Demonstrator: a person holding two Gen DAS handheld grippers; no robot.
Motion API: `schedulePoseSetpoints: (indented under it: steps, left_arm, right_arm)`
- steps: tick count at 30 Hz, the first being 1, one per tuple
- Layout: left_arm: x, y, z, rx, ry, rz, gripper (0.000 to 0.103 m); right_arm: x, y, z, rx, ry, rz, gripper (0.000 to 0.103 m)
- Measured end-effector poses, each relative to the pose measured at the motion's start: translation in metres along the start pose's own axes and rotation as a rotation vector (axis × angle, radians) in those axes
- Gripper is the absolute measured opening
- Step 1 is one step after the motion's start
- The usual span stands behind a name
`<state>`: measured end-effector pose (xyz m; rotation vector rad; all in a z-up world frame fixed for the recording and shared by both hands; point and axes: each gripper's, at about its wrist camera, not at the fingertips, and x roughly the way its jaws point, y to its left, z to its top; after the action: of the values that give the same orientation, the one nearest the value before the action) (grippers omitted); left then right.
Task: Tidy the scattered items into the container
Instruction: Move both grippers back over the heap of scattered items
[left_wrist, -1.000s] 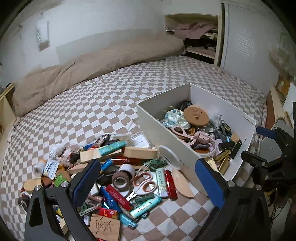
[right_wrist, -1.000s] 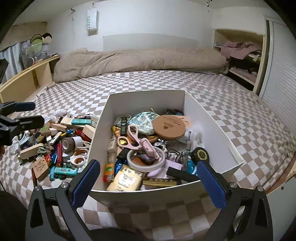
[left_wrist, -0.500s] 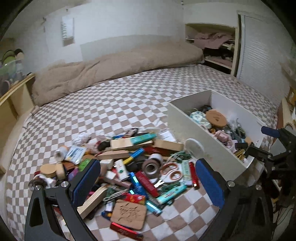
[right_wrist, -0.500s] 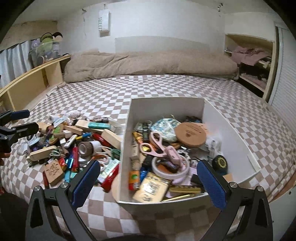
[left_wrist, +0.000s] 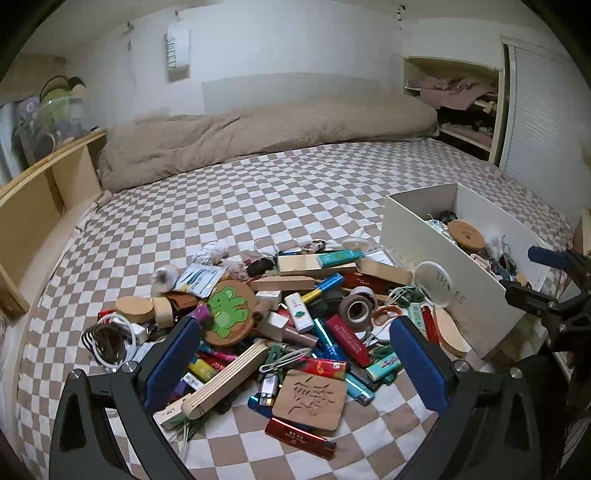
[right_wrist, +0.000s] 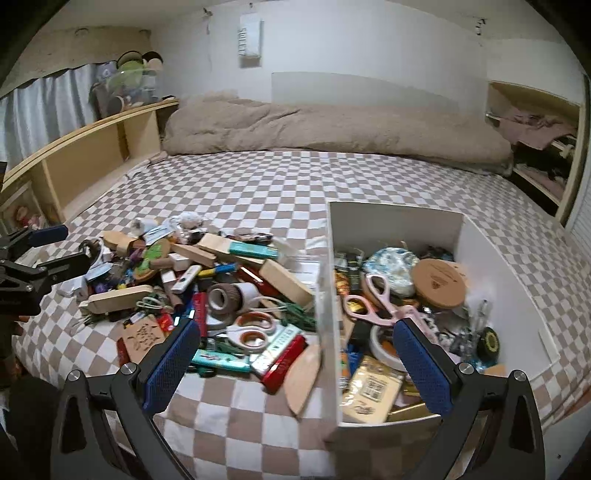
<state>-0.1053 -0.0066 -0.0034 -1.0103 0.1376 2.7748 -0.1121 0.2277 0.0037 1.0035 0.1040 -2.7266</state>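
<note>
**Pile sits under your left claw; box lies off at two o'clock**

Your left gripper hangs with its blue pads spread wide and nothing between them, right over the near edge of the scattered items on the checkered bedspread. Straight ahead at twelve o'clock, between the pads, lies the carved wooden tile, flat, with the long pale wooden comb just to its left, its long axis running from seven to one o'clock.

The white container stands at two o'clock from that claw, already holding plenty.

Your right gripper is also spread and empty, straddling the container's near-left wall: the pile falls at ten to eleven o'clock, the box interior at one o'clock.

By my reading, the left hand is the nearer one for the next pick; take the comb across its width, not along it.
</note>
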Motion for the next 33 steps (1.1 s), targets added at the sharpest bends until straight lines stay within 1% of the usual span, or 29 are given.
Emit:
schedulePoseSetpoints:
  steps: [9,13,18,24,26,30,33]
  left_arm:
    - [-0.004,0.022,-0.015,-0.066,-0.010,0.016,0.103]
    - [-0.003,0.030,-0.022,-0.118,0.001,-0.002,0.103]
    - [0.006,0.029,-0.033,-0.086,0.037,-0.002,0.103]
    - [0.016,0.023,-0.043,-0.025,0.071,-0.071,0.103]
    - [0.021,0.023,-0.047,-0.026,0.085,-0.082,0.103]
    - [0.032,0.024,-0.058,-0.042,0.124,-0.074,0.103]
    - [0.042,0.021,-0.068,-0.038,0.172,-0.073,0.103]
  right_arm:
    - [0.013,0.025,-0.003,-0.034,0.030,0.035,0.103]
    - [0.018,0.033,-0.003,-0.042,0.039,0.046,0.103]
    - [0.022,0.044,-0.006,-0.058,0.032,0.075,0.103]
    - [0.032,0.057,-0.011,-0.081,0.055,0.109,0.103]
    - [0.037,0.059,-0.015,-0.079,0.068,0.114,0.103]
    - [0.051,0.062,-0.025,-0.064,0.099,0.124,0.103]
    - [0.059,0.064,-0.031,-0.064,0.110,0.112,0.103]
